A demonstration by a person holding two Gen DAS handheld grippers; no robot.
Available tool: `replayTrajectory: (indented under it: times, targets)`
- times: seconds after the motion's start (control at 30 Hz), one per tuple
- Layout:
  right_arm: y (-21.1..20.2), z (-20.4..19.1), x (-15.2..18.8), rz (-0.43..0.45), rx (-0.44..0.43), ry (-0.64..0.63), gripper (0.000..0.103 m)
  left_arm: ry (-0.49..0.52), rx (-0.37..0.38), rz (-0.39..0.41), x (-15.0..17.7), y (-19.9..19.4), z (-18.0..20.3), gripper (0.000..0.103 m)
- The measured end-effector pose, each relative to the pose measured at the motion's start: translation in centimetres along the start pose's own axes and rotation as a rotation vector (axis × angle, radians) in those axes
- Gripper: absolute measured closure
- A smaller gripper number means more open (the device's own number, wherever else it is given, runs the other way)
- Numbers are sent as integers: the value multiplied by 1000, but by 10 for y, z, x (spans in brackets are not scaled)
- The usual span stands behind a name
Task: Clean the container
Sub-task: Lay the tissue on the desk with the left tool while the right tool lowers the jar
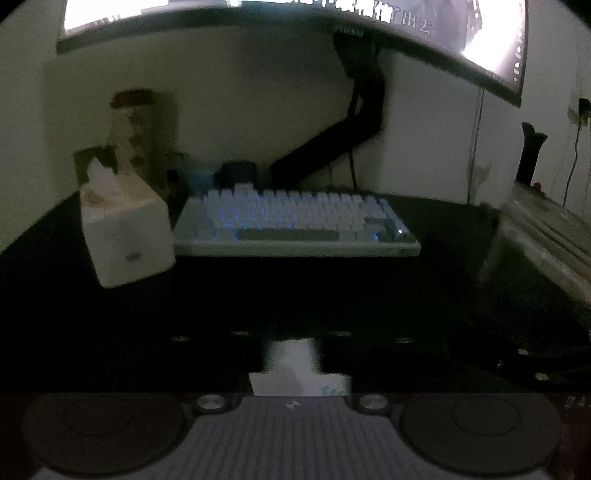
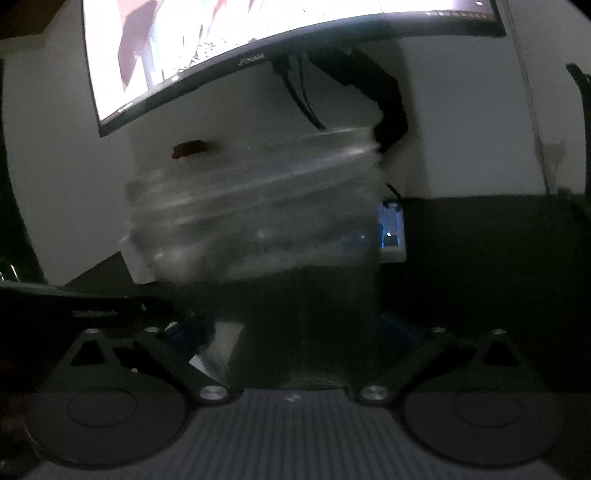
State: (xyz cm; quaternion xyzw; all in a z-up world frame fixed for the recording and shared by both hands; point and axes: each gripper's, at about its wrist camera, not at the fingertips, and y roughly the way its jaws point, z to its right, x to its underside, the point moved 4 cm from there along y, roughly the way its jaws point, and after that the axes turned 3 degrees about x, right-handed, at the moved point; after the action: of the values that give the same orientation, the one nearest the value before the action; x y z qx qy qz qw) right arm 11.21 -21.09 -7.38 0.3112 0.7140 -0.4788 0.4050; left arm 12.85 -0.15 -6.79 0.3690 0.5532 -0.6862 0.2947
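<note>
Left gripper (image 1: 295, 363): held low and level over the dark desk (image 1: 332, 288), pointed toward the keyboard. Its dark fingers are closed on a white tissue (image 1: 297, 369), which shows in the narrow gap between them.
Tissue box (image 1: 127, 236): white, at the left of the desk, just beside the keyboard's left end, with a sheet sticking up from its top.
Keyboard (image 1: 295, 225): pale, backlit in blue, lying across the middle of the desk.
Monitor (image 1: 295, 22): curved, its top cut off by the frame, carried on a dark arm behind the keyboard.
Container (image 2: 255, 206): clear plastic with ribbed sides, held up off the desk directly in front of the right wrist camera. In the left wrist view only its edge is seen, at the far right.
Right gripper (image 2: 295, 347): raised and tilted, its linkage spread wide around the container's lower part. The fingertips are lost in the dark, so it cannot be told whether the container is actually clamped.
Hard to make out: both views are dim and motion-blurred. A small reddish-brown object (image 2: 188, 149) is seen near the container's upper rim, but it cannot be identified. The items behind the tissue box are too blurred to name.
</note>
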Motion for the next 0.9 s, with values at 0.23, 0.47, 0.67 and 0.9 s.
replayTrajectory:
  times: [0.23,0.47,0.67,0.9]
  targets:
    - [-26,-7,8,13,55,30,1,39,-74,73,6,-26,0,26]
    - [-49,-15,13,0,128,82,0,41,-166,8,23,-49,0,0]
    - [-76,-38,21,-90,204,121,0,-17,-166,-128,44,-67,-1,0]
    - [-93,-77,18,-197,394,43,0,1,-179,-97,49,-112,-6,0]
